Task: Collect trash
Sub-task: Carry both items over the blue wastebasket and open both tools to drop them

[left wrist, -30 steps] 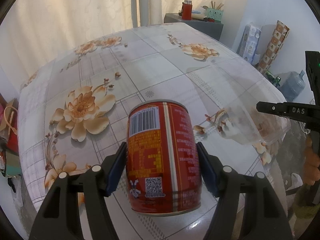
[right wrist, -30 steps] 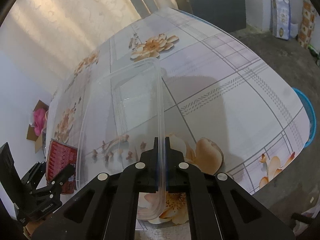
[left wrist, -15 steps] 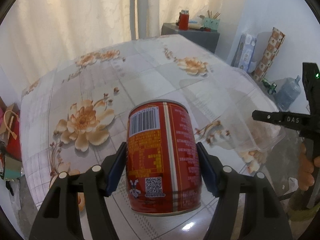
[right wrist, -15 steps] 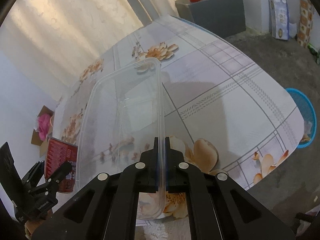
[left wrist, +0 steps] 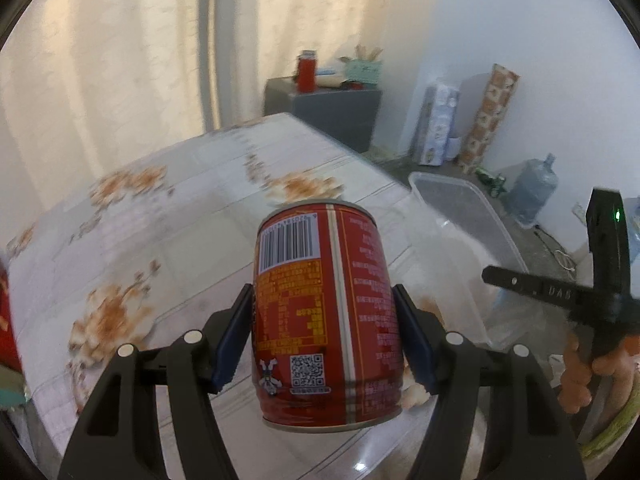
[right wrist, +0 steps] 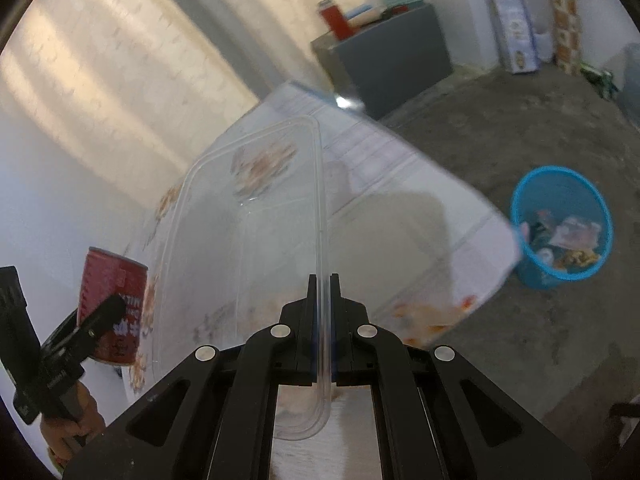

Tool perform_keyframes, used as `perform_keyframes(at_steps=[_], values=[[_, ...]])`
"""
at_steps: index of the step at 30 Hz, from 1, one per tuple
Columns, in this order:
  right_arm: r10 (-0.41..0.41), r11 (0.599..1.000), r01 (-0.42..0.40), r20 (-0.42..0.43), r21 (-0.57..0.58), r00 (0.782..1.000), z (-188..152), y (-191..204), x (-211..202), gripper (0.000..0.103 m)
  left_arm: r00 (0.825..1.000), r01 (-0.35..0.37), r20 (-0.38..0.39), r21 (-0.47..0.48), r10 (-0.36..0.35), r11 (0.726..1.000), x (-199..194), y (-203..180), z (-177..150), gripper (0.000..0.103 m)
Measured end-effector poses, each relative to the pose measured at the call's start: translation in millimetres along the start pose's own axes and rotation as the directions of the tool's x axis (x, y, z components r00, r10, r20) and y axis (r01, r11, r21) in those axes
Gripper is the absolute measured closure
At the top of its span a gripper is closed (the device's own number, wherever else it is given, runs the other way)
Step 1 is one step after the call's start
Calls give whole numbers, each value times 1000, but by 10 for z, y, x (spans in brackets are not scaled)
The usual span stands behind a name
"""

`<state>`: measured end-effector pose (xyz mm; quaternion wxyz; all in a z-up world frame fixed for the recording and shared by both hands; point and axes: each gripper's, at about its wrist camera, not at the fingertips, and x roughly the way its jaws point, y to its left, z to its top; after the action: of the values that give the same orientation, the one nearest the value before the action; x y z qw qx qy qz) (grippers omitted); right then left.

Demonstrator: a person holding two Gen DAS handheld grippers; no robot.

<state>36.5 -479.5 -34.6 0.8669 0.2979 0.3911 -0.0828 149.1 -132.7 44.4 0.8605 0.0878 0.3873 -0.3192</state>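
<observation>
A red tin can (left wrist: 326, 312) with a barcode and a QR code sits upright between the pads of my left gripper (left wrist: 324, 324), which is shut on its sides and holds it above the flowered table (left wrist: 180, 208). In the right wrist view my right gripper (right wrist: 323, 280) is shut on the rim of an empty clear plastic container (right wrist: 248, 240), also held off the table. The same can (right wrist: 114, 296) shows at the left edge there. From the left wrist view the container (left wrist: 460, 216) hangs to the right of the can.
On the floor past the table's right corner stands a blue wastebasket (right wrist: 560, 224) with trash in it. A grey cabinet (left wrist: 324, 116) stands behind the table. A water jug (left wrist: 534, 196) and wrapped rolls line the far wall. A hand (left wrist: 580, 376) grips the right tool.
Both grippers have risen from the table with the can and the container still held. The views have swung right, and the blue wastebasket now shows in full.
</observation>
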Motion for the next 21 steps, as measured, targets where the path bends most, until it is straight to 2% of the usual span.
perform_keyframes(at_steps=[5, 10, 13, 16, 21], values=[[-47, 997, 42, 65, 71, 997, 76, -443, -285, 100, 996, 88, -1, 48, -88, 995, 158, -372, 276, 37], [-142, 980, 124, 113, 153, 983, 128, -987, -546, 100, 980, 197, -46, 110, -193, 974, 429, -905, 547, 37], [-214, 961, 188, 118, 202, 970, 157, -1370, -647, 100, 963, 263, -93, 131, -252, 956, 663, -1234, 683, 37], [-283, 935, 249, 104, 253, 954, 142, -1744, -681, 100, 938, 329, -162, 127, -307, 936, 974, -1579, 816, 37], [-356, 890, 320, 57, 324, 933, 115, -2331, -584, 100, 901, 383, -280, 153, -332, 911, 1547, -2230, 980, 37]])
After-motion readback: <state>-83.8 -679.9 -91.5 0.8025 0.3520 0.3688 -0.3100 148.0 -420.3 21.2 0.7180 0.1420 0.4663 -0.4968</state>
